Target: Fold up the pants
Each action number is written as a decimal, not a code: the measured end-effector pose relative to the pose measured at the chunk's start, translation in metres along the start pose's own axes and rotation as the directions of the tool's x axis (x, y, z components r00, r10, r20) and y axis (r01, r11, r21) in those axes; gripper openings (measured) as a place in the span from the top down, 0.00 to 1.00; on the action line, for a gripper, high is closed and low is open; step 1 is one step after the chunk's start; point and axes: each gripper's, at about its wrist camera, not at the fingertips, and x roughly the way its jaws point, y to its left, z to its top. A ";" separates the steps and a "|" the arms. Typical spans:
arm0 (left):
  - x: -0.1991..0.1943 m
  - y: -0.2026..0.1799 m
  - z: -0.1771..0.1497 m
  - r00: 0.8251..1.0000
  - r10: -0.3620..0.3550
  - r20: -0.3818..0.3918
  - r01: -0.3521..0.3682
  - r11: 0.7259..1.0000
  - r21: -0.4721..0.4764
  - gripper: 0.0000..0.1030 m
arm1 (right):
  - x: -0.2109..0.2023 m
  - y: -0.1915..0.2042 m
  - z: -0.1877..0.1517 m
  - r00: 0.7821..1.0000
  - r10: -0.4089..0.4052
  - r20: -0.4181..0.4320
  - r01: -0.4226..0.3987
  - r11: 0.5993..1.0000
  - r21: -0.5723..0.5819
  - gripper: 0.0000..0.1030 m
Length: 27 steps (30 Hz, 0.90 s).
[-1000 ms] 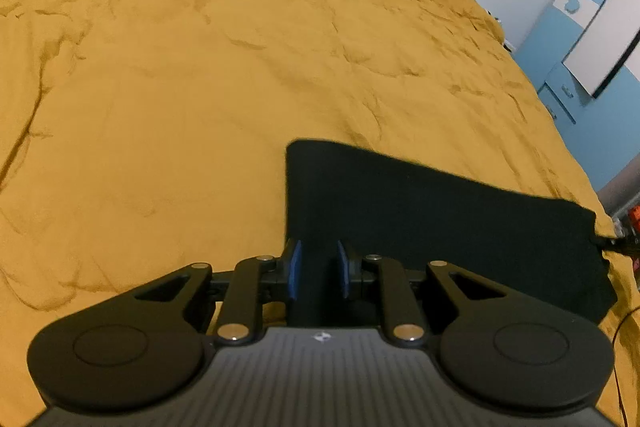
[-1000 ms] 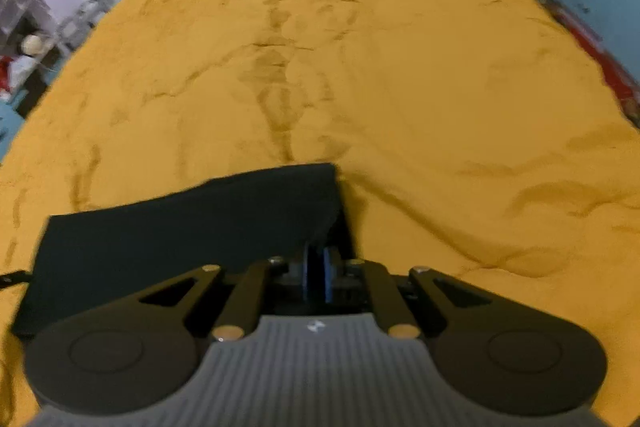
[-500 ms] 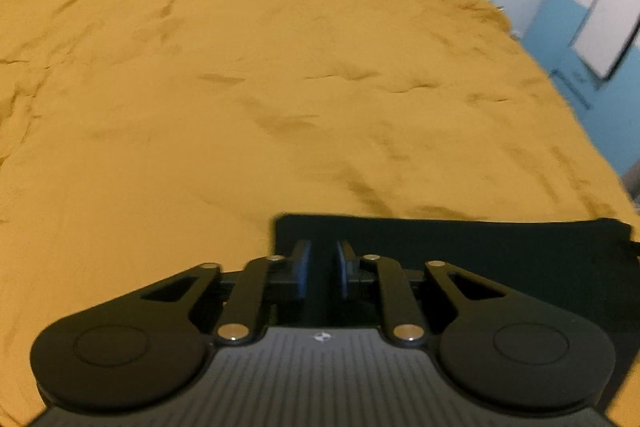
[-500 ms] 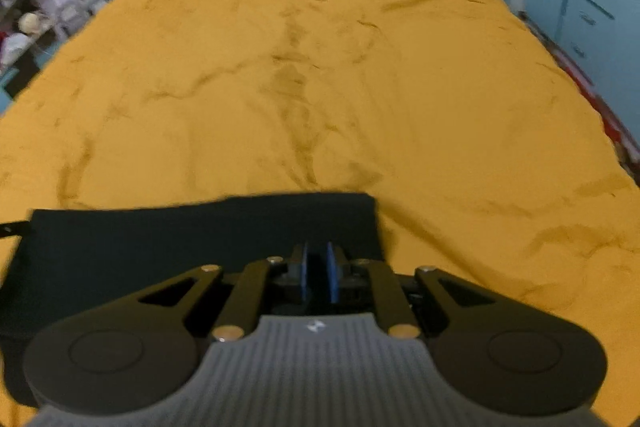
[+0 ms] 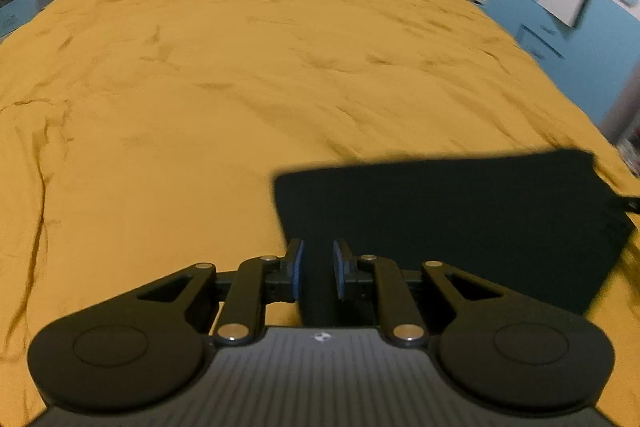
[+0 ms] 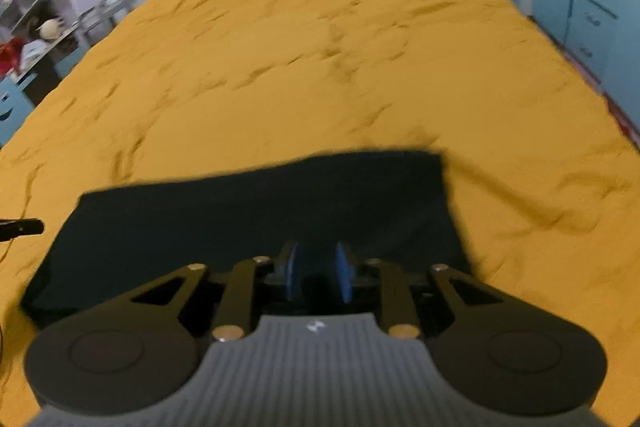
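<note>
The black pants (image 5: 452, 223) lie folded flat as a dark rectangle on the mustard-yellow bed cover (image 5: 240, 75). In the left wrist view my left gripper (image 5: 317, 269) sits at the pants' near left corner, its blue pads apart with dark cloth between them. In the right wrist view the pants (image 6: 260, 215) spread to the left, and my right gripper (image 6: 317, 273) is at their near edge right of the middle, its pads also apart over the cloth. Both grippers are open.
The bed cover (image 6: 340, 67) is wrinkled and stretches far ahead. Blue cabinets (image 5: 580, 39) stand along the right side. Shelves with clutter (image 6: 28, 27) stand at the left. The other gripper's tip (image 6: 24, 227) shows at the pants' left end.
The right gripper's pads, shut on the cloth a second ago, have opened wide. Both grippers have moved, and the folded pants now lie flatter and more level on the bed.
</note>
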 end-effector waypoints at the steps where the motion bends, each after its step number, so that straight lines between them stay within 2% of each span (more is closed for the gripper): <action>1: -0.005 -0.005 -0.007 1.000 -0.005 -0.006 0.005 1.000 0.008 0.83 | -0.003 0.009 -0.008 1.000 0.027 -0.003 -0.027 1.000 0.000 0.82; 3: -0.014 -0.014 -0.025 1.000 -0.005 -0.020 0.005 1.000 0.016 0.83 | -0.010 0.033 -0.024 0.997 0.078 -0.014 -0.079 0.997 -0.010 0.79; 6: -0.021 -0.022 -0.045 0.999 0.032 -0.009 -0.031 0.999 0.025 0.83 | -0.016 0.075 -0.045 0.991 0.136 -0.013 -0.137 0.990 -0.039 0.79; 9: -0.025 -0.024 -0.058 1.000 0.022 0.009 -0.022 1.000 -0.015 0.83 | -0.014 0.114 -0.059 0.983 0.186 -0.002 -0.186 0.982 -0.034 0.78; 12: -0.025 -0.024 -0.064 1.000 0.029 0.010 -0.029 0.999 -0.043 0.83 | -0.008 0.152 -0.068 0.980 0.196 0.022 -0.193 0.976 -0.098 0.78; 14: -0.019 -0.019 -0.068 0.999 0.028 -0.015 -0.029 0.997 -0.076 0.83 | -0.001 0.173 -0.079 0.981 0.195 0.000 -0.193 0.969 -0.155 0.81; 18: -0.010 -0.009 -0.078 0.999 0.021 -0.028 -0.024 0.992 -0.123 0.83 | 0.020 0.190 -0.111 0.987 0.141 -0.071 -0.154 0.961 -0.228 0.84; 22: -0.007 -0.003 -0.088 0.999 0.015 -0.034 -0.020 0.988 -0.152 0.83 | 0.030 0.201 -0.133 0.994 0.090 -0.055 -0.103 0.942 -0.320 0.84; 25: -0.008 0.002 -0.092 0.999 0.012 -0.040 -0.018 0.985 -0.172 0.83 | 0.038 0.199 -0.133 0.994 0.095 -0.058 -0.108 0.947 -0.304 0.84; 27: -0.014 0.004 -0.094 0.998 0.034 -0.057 -0.044 0.985 -0.170 0.82 | 0.035 0.199 -0.130 0.992 0.104 -0.066 -0.119 0.950 -0.290 0.84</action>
